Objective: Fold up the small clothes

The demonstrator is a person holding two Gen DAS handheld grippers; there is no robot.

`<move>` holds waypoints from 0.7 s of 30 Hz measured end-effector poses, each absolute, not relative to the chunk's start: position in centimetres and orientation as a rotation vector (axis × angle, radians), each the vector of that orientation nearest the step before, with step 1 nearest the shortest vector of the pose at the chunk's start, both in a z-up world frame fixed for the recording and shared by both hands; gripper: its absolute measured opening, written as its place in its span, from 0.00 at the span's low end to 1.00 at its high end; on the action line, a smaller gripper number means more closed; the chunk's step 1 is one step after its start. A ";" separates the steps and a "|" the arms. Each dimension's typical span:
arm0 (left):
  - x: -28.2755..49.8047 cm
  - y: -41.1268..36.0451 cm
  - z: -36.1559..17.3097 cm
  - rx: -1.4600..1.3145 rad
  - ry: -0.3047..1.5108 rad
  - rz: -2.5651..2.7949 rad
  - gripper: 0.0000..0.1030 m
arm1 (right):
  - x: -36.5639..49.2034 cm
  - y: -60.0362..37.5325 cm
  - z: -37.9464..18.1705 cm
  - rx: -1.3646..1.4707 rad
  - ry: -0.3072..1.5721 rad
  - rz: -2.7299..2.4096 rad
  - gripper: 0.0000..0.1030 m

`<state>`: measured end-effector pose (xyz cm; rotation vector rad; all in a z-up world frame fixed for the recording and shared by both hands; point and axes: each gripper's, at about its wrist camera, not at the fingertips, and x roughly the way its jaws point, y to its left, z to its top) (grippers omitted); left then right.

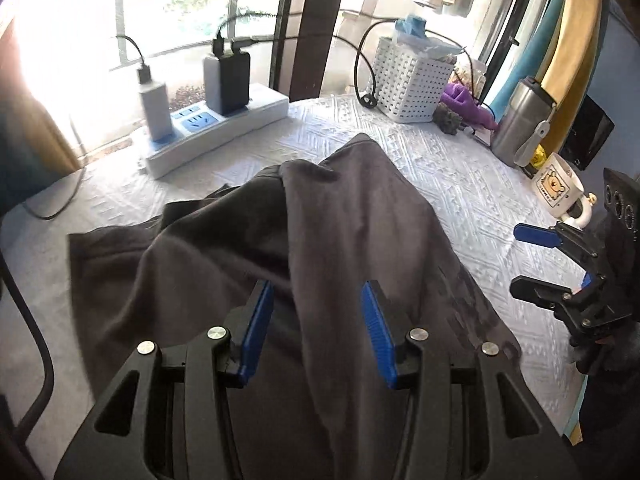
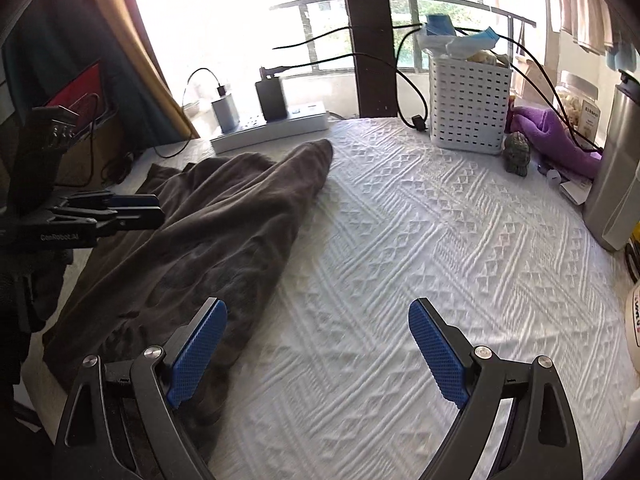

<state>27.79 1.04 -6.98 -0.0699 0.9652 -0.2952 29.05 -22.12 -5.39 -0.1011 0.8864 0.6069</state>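
White patterned cloth [image 2: 400, 248] is covering the table by a sunny window [image 2: 224, 20]; a dark garment [image 1: 280, 248] is lying bunched on it. Both grippers, left [image 1: 318, 320] and right [image 2: 318, 348], are standing apart, gripping nothing.

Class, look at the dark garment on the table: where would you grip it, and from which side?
Grip the pointed far corner of the garment, coming from the bare cloth on its right. That tip lies thin and free at the edge; the middle is bunched.
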 end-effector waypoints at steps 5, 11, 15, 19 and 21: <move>29.9 1.4 -8.5 -0.103 0.978 -0.267 0.45 | 30.8 -22.2 -5.9 -0.081 0.894 0.592 0.91; 30.5 1.2 -8.7 -0.113 0.956 -0.327 0.14 | 31.8 -22.3 -6.4 -0.068 0.899 0.577 0.91; 29.9 1.3 -7.4 -0.110 0.920 -0.336 0.03 | 32.2 -22.3 -6.9 -0.059 0.909 0.568 0.91; 28.8 2.1 -4.7 -0.129 0.847 -0.310 0.02 | 32.2 -22.0 -7.0 -0.063 0.912 0.569 0.91; 28.1 2.6 -3.2 -0.141 0.808 -0.302 0.02 | 32.2 -21.7 -6.8 -0.065 0.909 0.572 0.91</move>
